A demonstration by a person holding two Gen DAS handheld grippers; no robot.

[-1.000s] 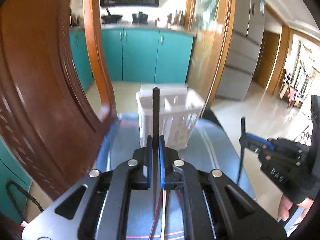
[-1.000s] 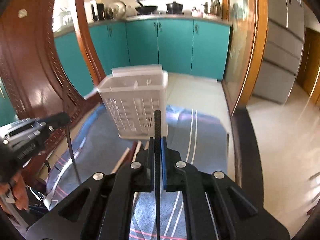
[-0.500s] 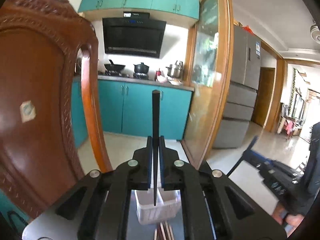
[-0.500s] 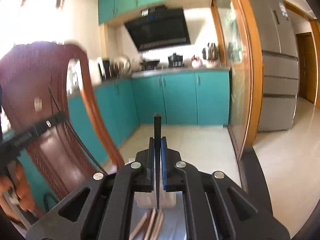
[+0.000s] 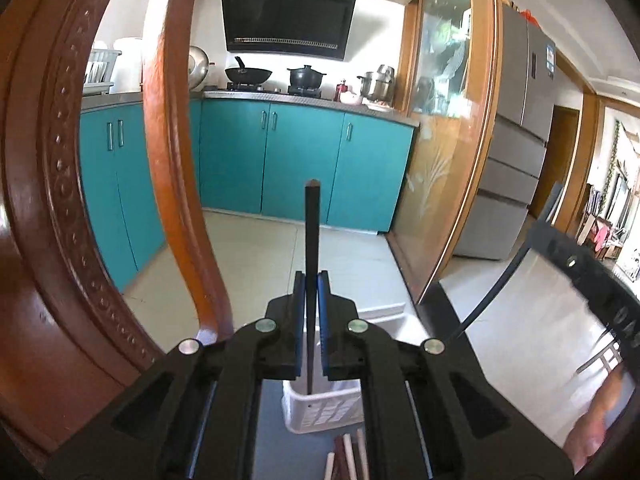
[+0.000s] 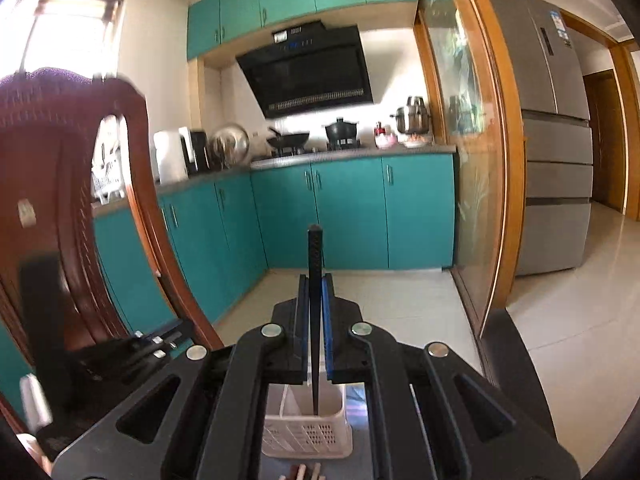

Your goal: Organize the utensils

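My left gripper [image 5: 311,280] is shut on a black chopstick [image 5: 311,236] held upright, its lower tip hanging over the white slotted utensil basket [image 5: 320,412] below. My right gripper [image 6: 315,282] is shut on a second black chopstick [image 6: 315,264], also upright, with its tip over the same basket [image 6: 308,432], which shows inner dividers. The right gripper [image 5: 584,276] and its slanted chopstick [image 5: 496,288] show at the right of the left wrist view. The left gripper [image 6: 124,356] shows blurred at the lower left of the right wrist view.
Several wooden chopsticks [image 5: 348,456] lie on the cloth in front of the basket, and their ends show in the right wrist view [image 6: 306,472]. A carved wooden chair back [image 5: 48,200] stands close on the left. Teal kitchen cabinets [image 5: 280,164] and a fridge [image 6: 556,160] are behind.
Both grippers have risen and tilted up from table level, each keeping its chopstick. The basket has dropped from the middle of both views to below the fingers, under the chopstick tips.
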